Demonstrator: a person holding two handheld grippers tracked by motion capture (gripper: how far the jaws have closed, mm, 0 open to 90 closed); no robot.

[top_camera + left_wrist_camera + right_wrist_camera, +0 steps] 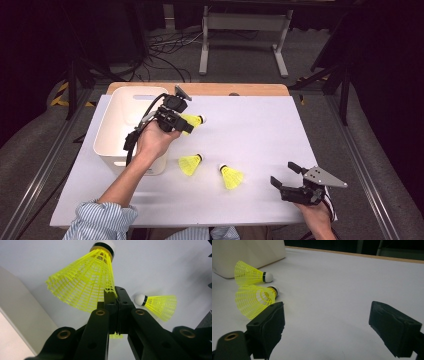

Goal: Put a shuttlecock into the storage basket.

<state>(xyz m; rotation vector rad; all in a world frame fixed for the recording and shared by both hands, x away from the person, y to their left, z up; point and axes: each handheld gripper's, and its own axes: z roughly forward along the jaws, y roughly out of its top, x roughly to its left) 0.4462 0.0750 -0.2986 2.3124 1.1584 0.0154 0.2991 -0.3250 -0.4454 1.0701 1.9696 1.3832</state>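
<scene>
My left gripper [182, 120] hangs above the white table, just right of the white bin [116, 107]. It is shut on the skirt rim of a yellow shuttlecock [192, 121]. In the left gripper view the jaws [116, 293] pinch the edge of that shuttlecock [85, 282], whose white cork points away. Two more yellow shuttlecocks [191, 164] [231, 177] lie on the table in front of the bin. My right gripper [283, 173] rests low at the near right, open with nothing between its fingers [269, 325]. Both lying shuttlecocks [249, 275] [253, 301] are to its left in the right gripper view.
The bin [247, 252] is deep, with a handle slot on its near wall. A wooden table edge [240, 89] runs along the back. Beyond it are a white frame's legs [245, 45] and cables on the floor. A lying shuttlecock [160, 305] is below the left gripper.
</scene>
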